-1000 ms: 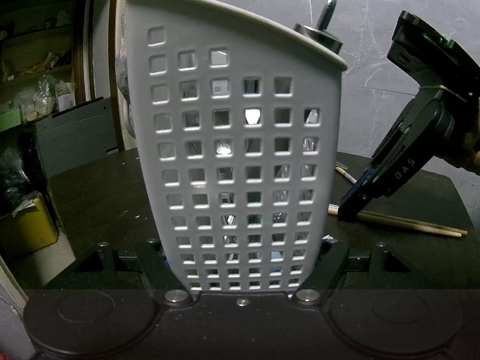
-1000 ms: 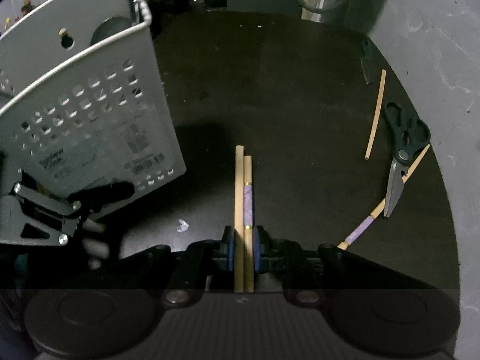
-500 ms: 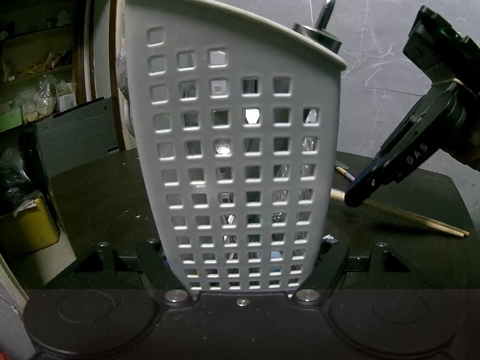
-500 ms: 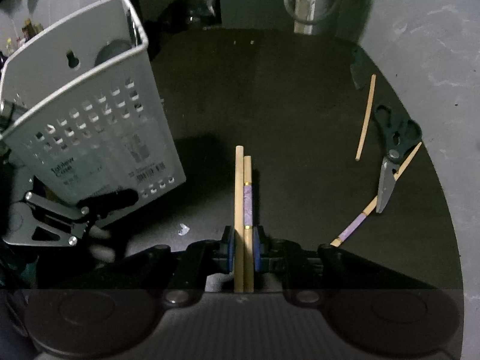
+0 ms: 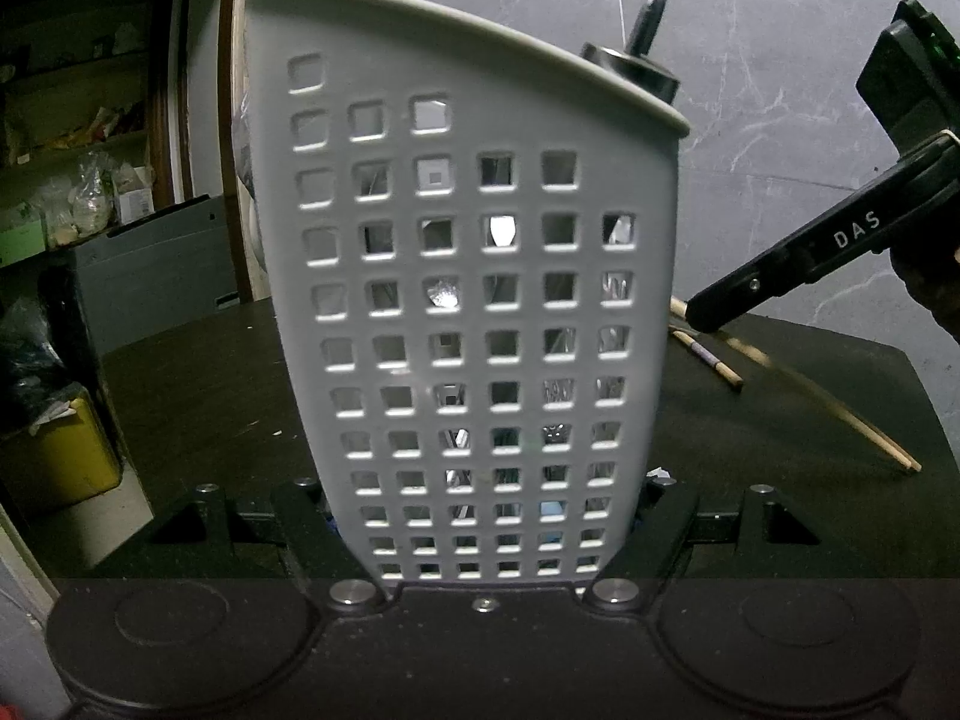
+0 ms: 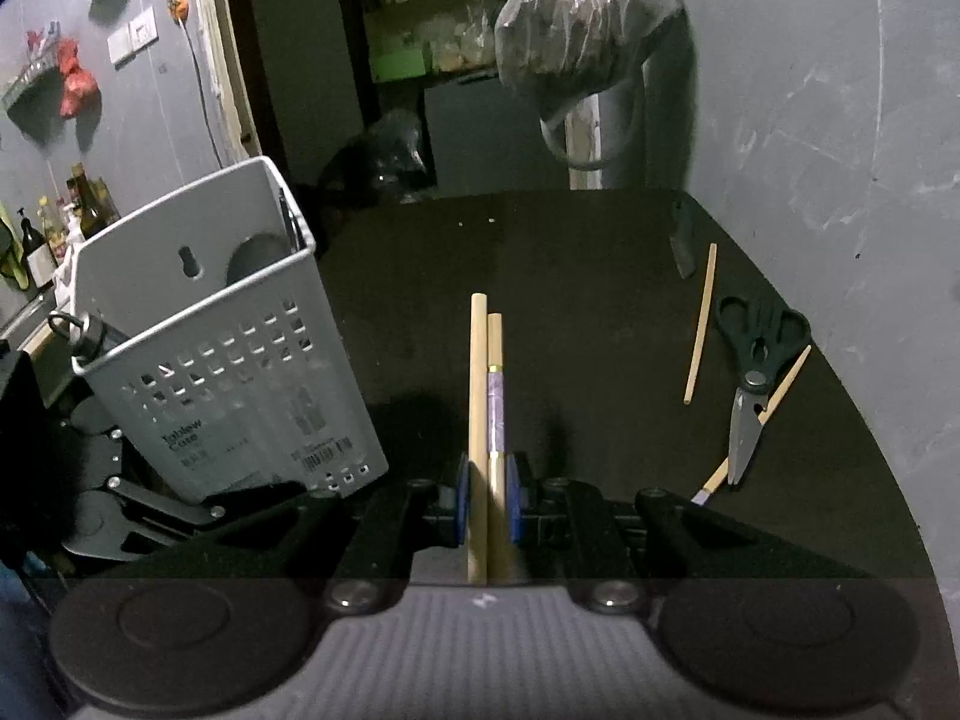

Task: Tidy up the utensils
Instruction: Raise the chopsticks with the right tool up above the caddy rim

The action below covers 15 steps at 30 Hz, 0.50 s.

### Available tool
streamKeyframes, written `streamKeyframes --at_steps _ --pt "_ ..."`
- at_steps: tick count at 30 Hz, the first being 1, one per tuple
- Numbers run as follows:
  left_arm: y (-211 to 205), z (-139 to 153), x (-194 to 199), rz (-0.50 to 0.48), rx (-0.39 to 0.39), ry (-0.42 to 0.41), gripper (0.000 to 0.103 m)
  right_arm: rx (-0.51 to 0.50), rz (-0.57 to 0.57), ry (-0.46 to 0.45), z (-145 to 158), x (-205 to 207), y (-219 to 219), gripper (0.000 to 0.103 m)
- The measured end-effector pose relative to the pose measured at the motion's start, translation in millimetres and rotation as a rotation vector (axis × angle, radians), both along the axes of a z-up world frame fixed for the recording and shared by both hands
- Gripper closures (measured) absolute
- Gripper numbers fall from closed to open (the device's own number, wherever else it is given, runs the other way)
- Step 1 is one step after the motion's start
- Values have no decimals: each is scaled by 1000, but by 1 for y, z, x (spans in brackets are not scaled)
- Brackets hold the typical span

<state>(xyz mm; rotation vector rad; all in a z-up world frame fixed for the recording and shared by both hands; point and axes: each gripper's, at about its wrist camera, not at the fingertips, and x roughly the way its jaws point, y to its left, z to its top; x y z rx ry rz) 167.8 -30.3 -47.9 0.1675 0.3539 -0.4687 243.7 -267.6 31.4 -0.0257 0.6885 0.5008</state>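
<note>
The dark desk [image 6: 570,276] carries black-handled scissors [image 6: 750,384] near its right edge, blades resting across 1 chopstick [image 6: 780,381] with a purple band. Another plain chopstick [image 6: 701,324] lies just left of them, apart. A small white scrap [image 5: 659,472] sits beside the basket's foot.

Grey square-holed caddy [image 5: 480,300], tan chopsticks [image 6: 487,420] with purple band, black scissors [image 6: 750,372], black table [image 6: 570,276]

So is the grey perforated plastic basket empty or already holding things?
Holding things: the grey perforated plastic basket shows a dark handle above its rim and shiny metal through the holes.
</note>
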Motion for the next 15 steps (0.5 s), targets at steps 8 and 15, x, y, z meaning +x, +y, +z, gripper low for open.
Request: streamKeyframes --at_steps 8,15 --pt "0 0 0 0 1 0 27 21 6 -33 4 -4 -1 89" --pt "-1 0 0 0 1 0 27 44 9 -90 15 -15 -1 89"
